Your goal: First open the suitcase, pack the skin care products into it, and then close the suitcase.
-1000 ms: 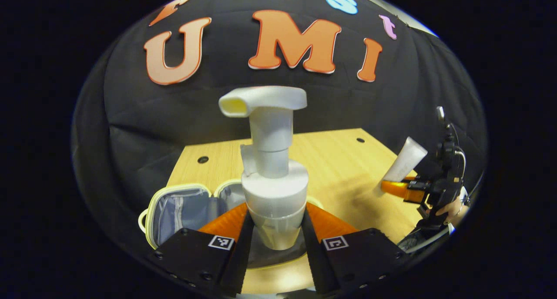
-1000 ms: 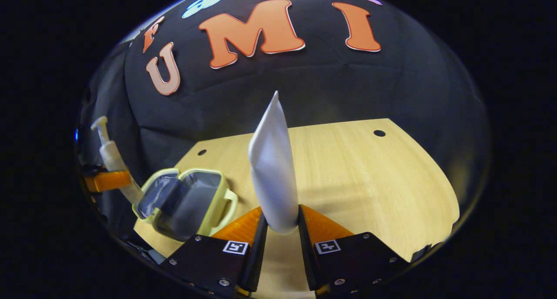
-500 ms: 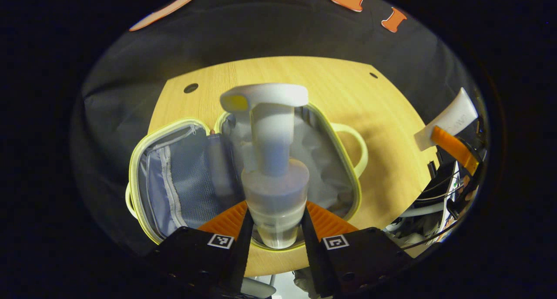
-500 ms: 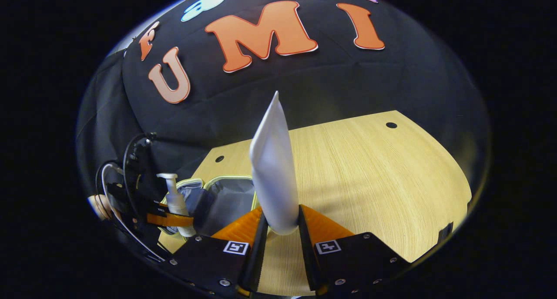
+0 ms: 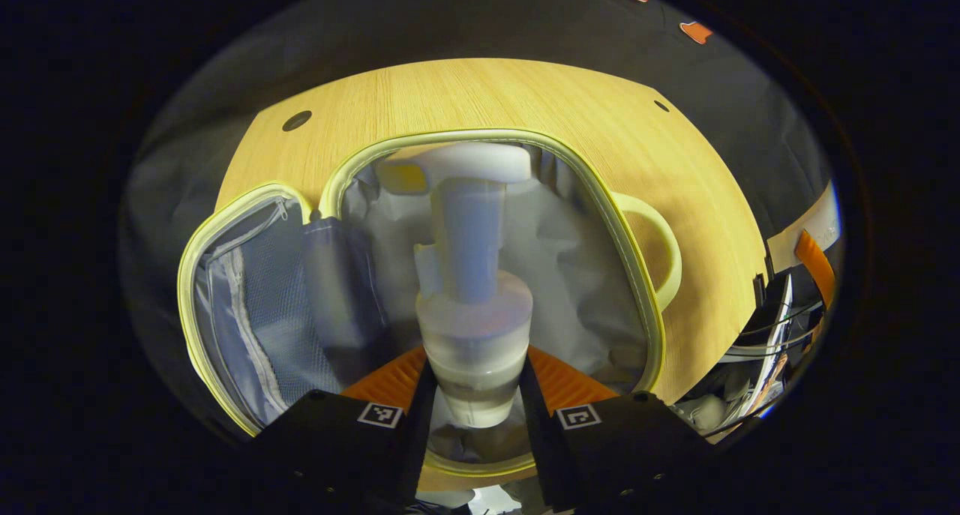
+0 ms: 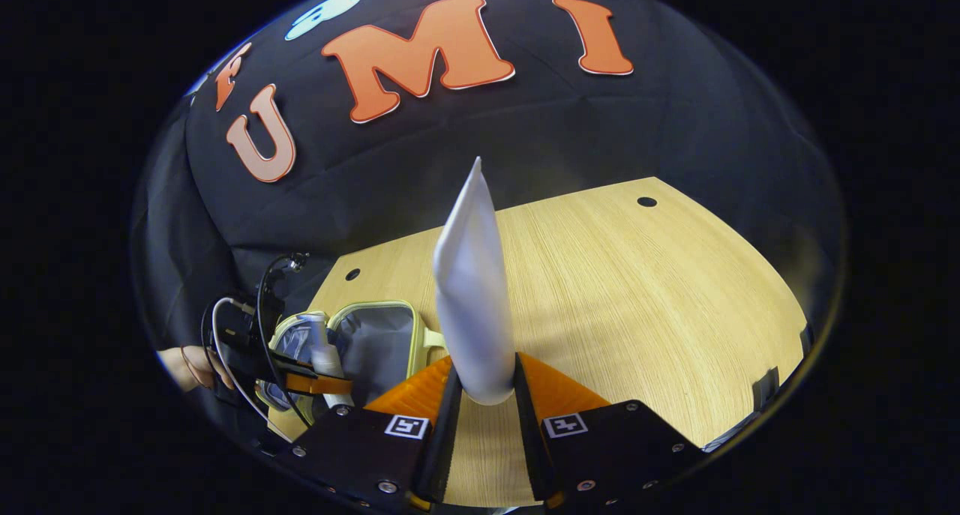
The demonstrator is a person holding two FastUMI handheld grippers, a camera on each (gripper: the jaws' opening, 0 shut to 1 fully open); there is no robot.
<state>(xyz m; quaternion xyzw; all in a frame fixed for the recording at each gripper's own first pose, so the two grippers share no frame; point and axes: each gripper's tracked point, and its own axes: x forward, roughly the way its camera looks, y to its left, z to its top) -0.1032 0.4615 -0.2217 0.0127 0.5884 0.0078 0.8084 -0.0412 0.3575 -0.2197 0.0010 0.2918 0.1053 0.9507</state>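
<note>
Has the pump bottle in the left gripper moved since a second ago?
Yes. The pump bottle has come down toward the open suitcase on the table; it stood higher, left of the case, before.

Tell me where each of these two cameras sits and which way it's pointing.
Left gripper view: rides the left gripper, angled down into the open pale-yellow fabric suitcase on the light wooden table; its own orange fingers clamp the translucent white pump bottle.
Right gripper view: rides the right gripper, facing across the table toward the booth's black cloth wall; its fingers clamp an upright white squeeze tube; a hand holds the other gripper at lower left.
Shared: table, suitcase, pump bottle, tube.
</note>
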